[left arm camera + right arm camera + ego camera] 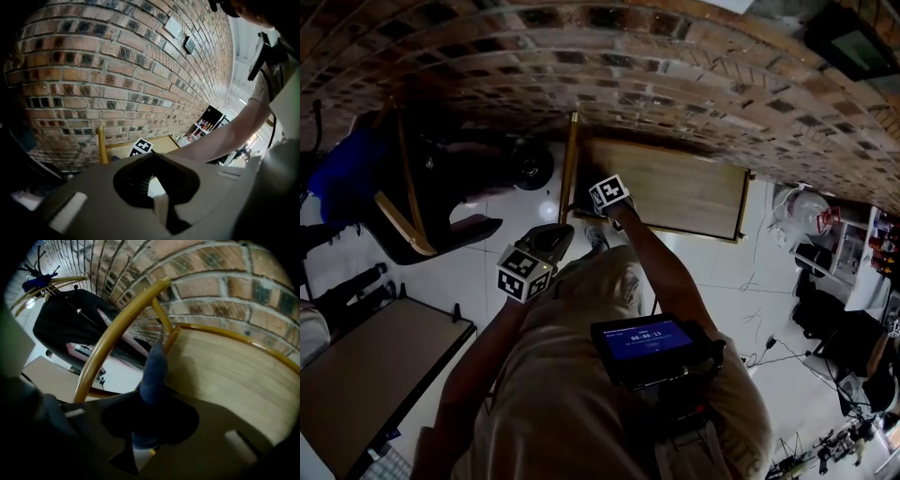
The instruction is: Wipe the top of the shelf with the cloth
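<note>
Nearest, by the torso: left gripper (151,186) held idle, jaws a narrow way apart, showing only floor between. Keep it low and clear of the work.

Further out: right gripper (143,437) clamped on a blue cloth (153,373), leaving a loose twist poking forward past the jaws. Reaches to the near left corner of the shelf (675,192), just beside the yellow rail (117,329). Cannot tell whether the cloth touches the wood; looks barely on it or just above.

Judged step: beginning the wipe at that corner.

To do it well:
- Tip the gripper down to press a broad fold of cloth flat on the top, not the tip alone.
- Hold the clamp firm. Seems a thin bite, and could slip out under drag.
- Sweep in long overlapping passes from the rail side toward the far end, then back.
- Work each pass a little closer to the brick wall (609,66) behind.
- Run the cloth into the angle under the raised rim (225,331) at the back.
- Avoid scraping the jaws on the wood.
</note>
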Motion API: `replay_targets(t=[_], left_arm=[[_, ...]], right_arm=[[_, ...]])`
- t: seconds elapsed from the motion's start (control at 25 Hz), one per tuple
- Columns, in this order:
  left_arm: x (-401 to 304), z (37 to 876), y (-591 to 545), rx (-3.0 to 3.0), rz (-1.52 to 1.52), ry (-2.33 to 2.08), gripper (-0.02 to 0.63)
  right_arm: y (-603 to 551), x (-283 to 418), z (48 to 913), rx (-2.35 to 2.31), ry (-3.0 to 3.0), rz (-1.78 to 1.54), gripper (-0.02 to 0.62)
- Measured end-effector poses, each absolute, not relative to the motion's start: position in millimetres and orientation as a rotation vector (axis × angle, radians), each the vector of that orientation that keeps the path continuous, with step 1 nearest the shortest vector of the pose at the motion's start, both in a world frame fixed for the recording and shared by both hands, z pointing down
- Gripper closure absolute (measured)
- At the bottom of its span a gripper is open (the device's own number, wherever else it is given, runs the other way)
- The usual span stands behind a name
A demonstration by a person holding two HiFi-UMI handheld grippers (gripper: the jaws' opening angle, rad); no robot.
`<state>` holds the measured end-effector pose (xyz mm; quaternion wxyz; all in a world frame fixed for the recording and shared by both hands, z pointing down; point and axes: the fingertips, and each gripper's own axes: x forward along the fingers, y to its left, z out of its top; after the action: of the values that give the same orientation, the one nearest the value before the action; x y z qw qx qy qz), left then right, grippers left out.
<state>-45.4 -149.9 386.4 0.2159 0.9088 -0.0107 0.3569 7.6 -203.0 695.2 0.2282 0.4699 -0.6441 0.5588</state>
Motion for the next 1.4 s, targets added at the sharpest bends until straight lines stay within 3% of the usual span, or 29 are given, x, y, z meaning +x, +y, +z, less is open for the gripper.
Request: replay_targets(t=[0.56,1.4], left_arm=[[-81.3,394.7,-158.1,2.527,0.982,-0.027,0.603],[13.1,387.7,-83.5,2.524,1.036,0.058,0.603]], right_arm=[[-214.2,-0.8,734.6,1.306,-1.618,1.587,0.511],[-67.2,148.6,746.1,1.429,-1.44,1.628,0.511]])
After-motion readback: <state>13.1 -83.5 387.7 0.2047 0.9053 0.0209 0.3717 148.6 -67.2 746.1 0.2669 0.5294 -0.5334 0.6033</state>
